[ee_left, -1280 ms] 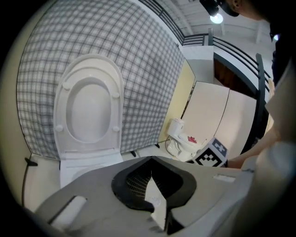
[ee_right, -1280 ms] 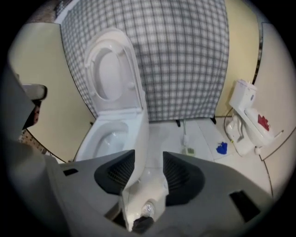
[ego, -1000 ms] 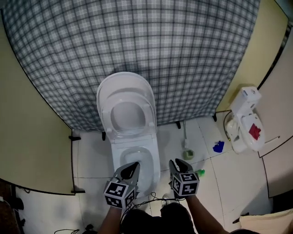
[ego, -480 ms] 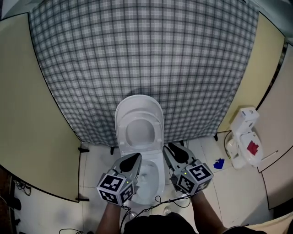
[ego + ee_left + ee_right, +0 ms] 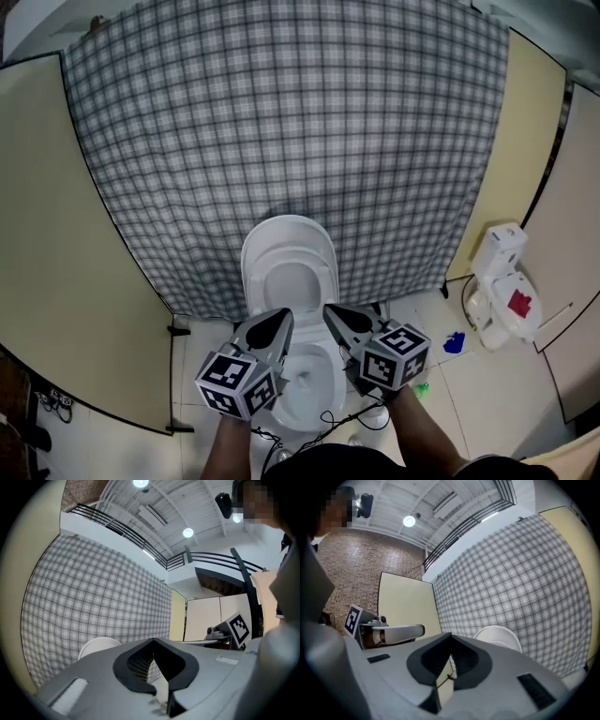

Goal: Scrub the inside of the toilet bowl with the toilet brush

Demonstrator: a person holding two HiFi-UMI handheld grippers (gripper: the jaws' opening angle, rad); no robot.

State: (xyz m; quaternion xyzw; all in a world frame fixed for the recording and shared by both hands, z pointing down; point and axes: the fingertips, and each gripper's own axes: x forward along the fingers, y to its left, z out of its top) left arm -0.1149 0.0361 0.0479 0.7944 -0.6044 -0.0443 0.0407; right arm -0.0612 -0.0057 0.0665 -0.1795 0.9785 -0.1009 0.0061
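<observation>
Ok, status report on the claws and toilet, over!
Left claw shut, empty. Right claw just closed, empty. Toilet brush not held. Toilet bowl open, unblocked.

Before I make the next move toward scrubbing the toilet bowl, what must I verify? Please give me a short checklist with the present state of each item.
1. Toilet lid raised: ok.
2. Toilet bowl uncovered and in view between the two claws: ok.
3. Left claw ready to grasp: not ok; it is shut and empty.
4. Right claw ready to grasp: not ok; its jaws have just been closing and are shut, with nothing between them.
5. Toilet brush held: not ok; neither claw has it.
6. Toilet brush located: cannot tell; it shows in no view.
</observation>
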